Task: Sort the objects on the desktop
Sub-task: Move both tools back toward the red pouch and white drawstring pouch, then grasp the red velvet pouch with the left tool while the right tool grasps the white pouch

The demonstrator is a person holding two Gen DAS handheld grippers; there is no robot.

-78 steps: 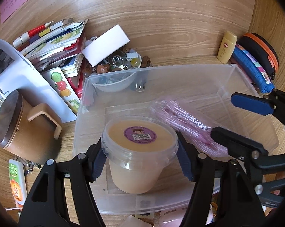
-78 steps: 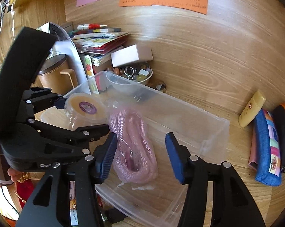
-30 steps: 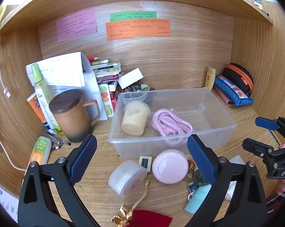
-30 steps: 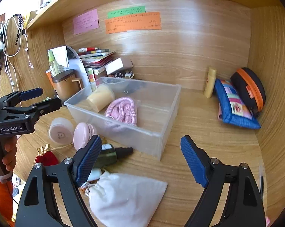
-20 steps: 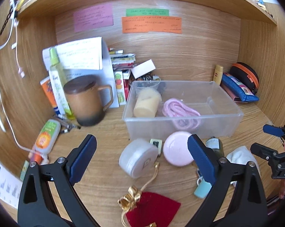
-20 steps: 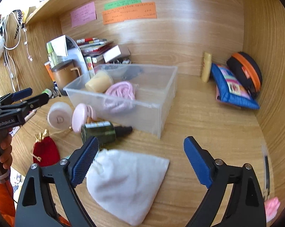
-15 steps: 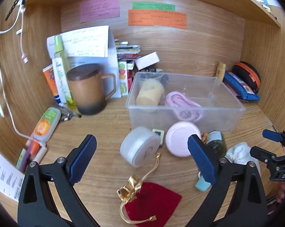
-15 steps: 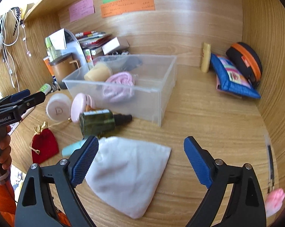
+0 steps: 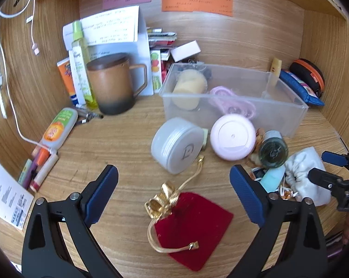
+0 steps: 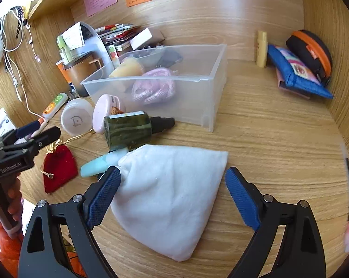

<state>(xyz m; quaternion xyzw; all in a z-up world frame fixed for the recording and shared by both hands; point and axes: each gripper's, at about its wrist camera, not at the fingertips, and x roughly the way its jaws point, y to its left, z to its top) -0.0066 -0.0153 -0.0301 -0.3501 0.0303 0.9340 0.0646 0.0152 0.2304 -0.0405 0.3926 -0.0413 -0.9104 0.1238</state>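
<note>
Both our grippers have dropped toward the desk (image 9: 118, 143); the right gripper (image 10: 172, 194) (jaws wide, empty) straddles the limp white cloth pouch (image 10: 172, 190), the left gripper (image 9: 173, 193) gapes empty over the red velvet drawstring pouch (image 9: 193, 227); loose fabric could slip.

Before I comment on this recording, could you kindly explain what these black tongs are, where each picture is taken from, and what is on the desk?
They are hand-held tools, not a robot: a person carries one two-finger gripper in each hand, each with a wide-angle camera looking along its blue-padded fingers. One picture is from the left gripper, the other from the right gripper. Both stand open and hold nothing. The left one is above a red pouch, the right one above a white cloth bag. On the wooden desk stands a clear bin holding a pink cord and a tan tub; a green bottle lies in front.
</note>
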